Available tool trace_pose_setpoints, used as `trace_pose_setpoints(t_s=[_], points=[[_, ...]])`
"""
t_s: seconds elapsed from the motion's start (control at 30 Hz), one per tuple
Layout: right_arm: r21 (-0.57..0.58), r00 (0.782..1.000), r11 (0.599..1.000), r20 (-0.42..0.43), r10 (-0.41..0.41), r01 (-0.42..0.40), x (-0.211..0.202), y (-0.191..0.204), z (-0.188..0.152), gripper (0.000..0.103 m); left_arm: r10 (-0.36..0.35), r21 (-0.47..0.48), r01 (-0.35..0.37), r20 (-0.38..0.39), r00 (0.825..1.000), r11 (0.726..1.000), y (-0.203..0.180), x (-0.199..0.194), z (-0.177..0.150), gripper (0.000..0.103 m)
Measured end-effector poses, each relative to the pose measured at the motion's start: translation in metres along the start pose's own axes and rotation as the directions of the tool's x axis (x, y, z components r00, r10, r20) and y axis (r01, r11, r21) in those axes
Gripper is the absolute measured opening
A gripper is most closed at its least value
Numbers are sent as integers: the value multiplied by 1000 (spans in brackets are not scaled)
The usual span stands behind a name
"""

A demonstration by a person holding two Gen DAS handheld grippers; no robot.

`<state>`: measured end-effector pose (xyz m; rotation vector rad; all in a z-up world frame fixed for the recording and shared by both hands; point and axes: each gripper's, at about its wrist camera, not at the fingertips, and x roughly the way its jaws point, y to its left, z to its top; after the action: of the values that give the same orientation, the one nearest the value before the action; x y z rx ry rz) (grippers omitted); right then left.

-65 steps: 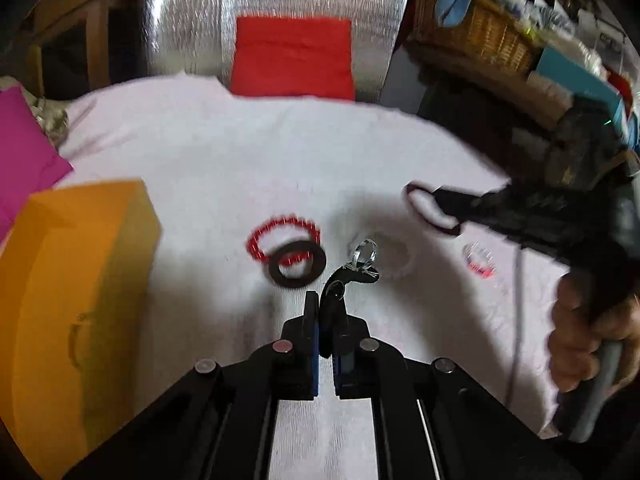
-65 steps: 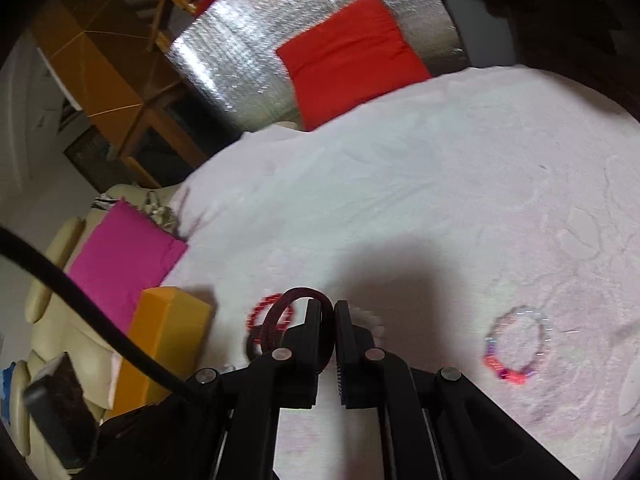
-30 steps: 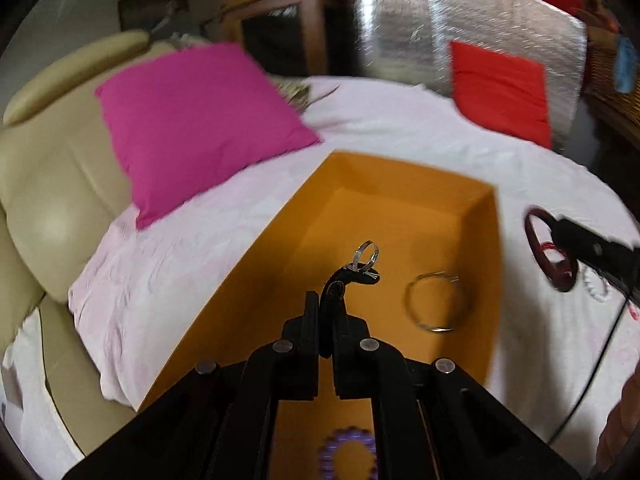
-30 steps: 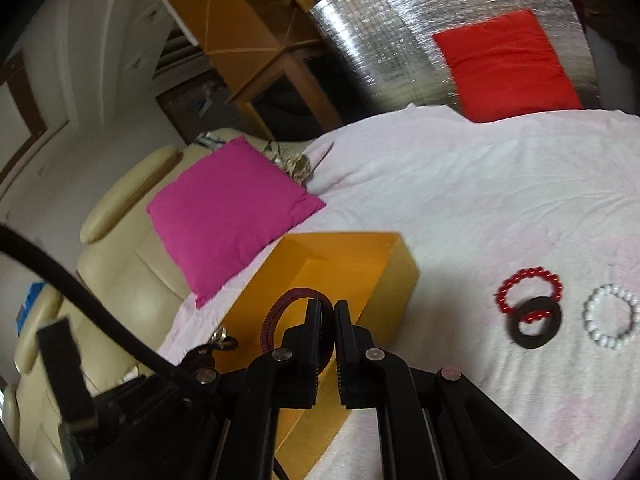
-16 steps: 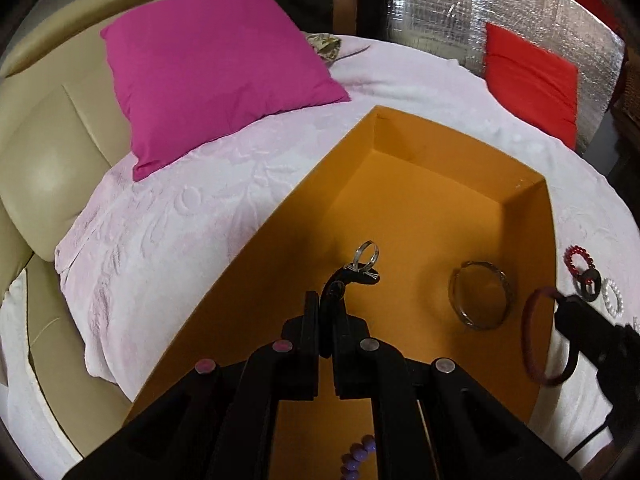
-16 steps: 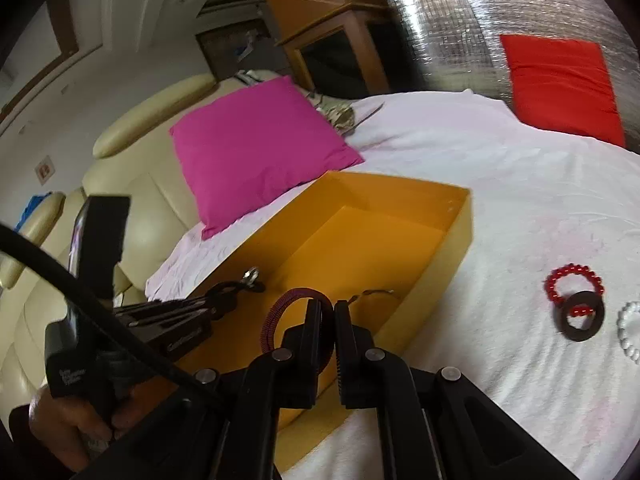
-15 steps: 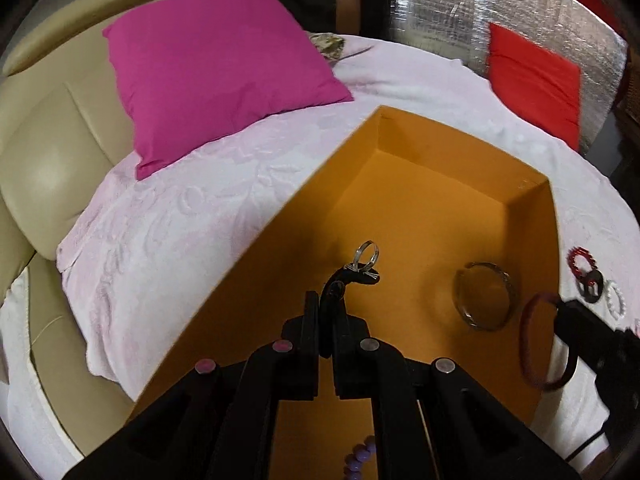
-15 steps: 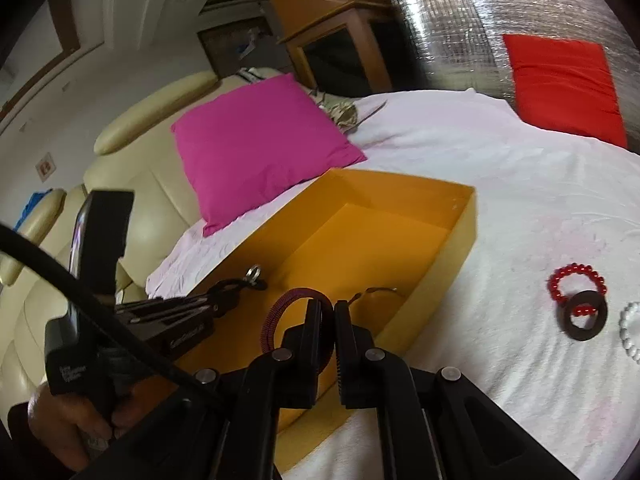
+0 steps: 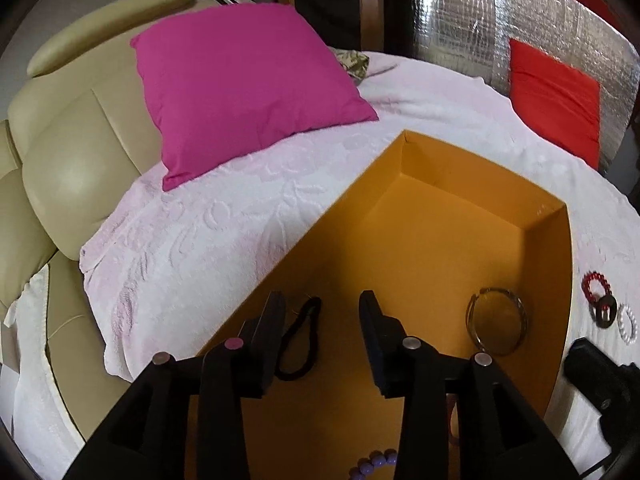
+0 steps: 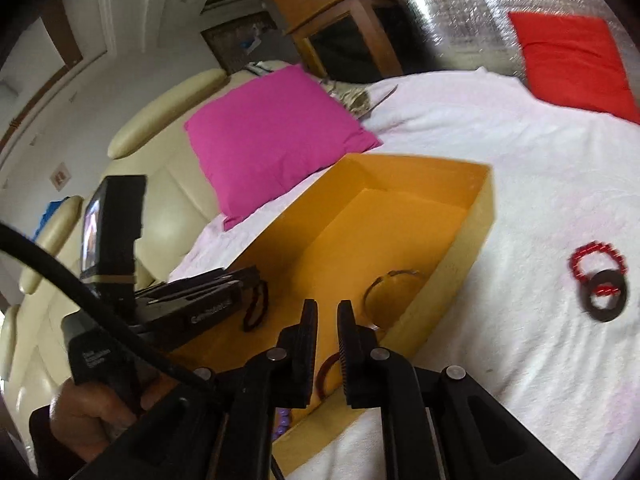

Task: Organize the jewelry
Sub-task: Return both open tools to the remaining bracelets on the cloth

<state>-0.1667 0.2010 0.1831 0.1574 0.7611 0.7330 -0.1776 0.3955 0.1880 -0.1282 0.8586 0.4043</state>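
Orange box [image 9: 460, 248] holds a metal bangle [image 9: 496, 322]; left gripper [image 9: 320, 320] jaws opening, nothing between; right gripper [image 10: 327, 330] jaws slightly apart, empty

A home: cream sofa [image 9: 60, 168], pink cushion [image 9: 244, 84], wooden cabinet [image 10: 344, 12]

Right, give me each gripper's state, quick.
Left gripper: jaws opening, nothing gripped, over the orange box.
Right gripper: slightly apart, holding nothing.
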Motion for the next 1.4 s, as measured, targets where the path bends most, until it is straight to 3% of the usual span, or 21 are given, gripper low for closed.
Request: trace_pose_setpoints(t_s=[0.13, 0.2, 0.37, 0.5, 0.63, 1.03, 1.23, 1.4], points=[[42, 999, 999, 29, -36, 35, -12, -16, 6, 12, 6, 29, -7, 43, 999, 1000, -10, -8, 1, 46], [63, 998, 997, 39, -53, 51, -19, -25, 9, 12, 9, 50, -13, 78, 997, 999, -19, -16, 2, 55], [124, 992, 986, 55, -117, 110, -37, -49, 13, 12, -14, 104, 0, 138, 990, 995, -45, -32, 2, 62], [163, 986, 975, 51, -159, 148, -51, -65, 12, 15, -48, 141, 25, 158, 986, 990, -65, -41, 1, 63], [199, 979, 963, 56, -198, 183, -65, -79, 11, 34, -69, 181, 36, 178, 982, 983, -85, -48, -2, 64], [317, 946, 918, 140, -293, 238, -127, -113, 14, 35, -112, 265, 47, 233, 966, 963, -130, -69, -15, 65], [403, 917, 867, 135, -374, 294, -176, -145, -4, 34, -132, 315, 43, 267, 955, 948, -151, -80, -23, 66], [534, 881, 770, 92, -464, 350, -215, -187, -25, 34, -186, 361, 79, 270, 945, 929, -168, -87, -30, 66]])
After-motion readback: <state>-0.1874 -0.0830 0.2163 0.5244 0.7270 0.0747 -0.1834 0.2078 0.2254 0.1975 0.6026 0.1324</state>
